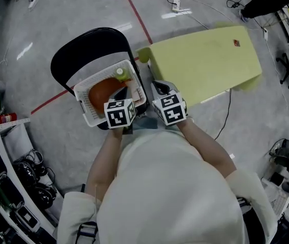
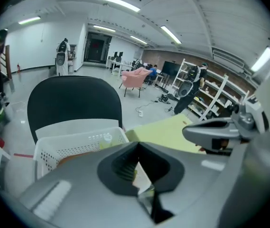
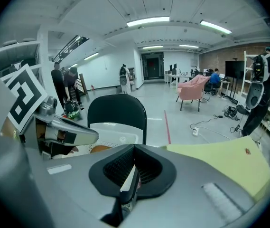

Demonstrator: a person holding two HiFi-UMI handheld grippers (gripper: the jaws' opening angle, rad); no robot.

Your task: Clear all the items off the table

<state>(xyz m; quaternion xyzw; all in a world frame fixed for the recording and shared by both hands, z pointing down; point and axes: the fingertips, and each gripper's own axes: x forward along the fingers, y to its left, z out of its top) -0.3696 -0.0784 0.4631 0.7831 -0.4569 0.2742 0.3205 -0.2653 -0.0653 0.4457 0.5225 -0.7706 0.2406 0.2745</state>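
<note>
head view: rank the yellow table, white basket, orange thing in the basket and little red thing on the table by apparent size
1. yellow table
2. white basket
3. orange thing
4. little red thing
Part of the basket and the orange thing is hidden, but the gaps are wide enough to rank.

- Table (image 1: 205,65): pale yellow-green rectangular top, bare but for a small red thing (image 1: 236,43) near its far end.
- Basket (image 1: 86,99): white, with perforated walls, on a black chair (image 1: 73,60) just left of the table.
- In the basket: a rounded orange-brown item (image 1: 102,93) and, by the far wall, a small yellow-green item (image 1: 121,74) with a pale top.
</note>
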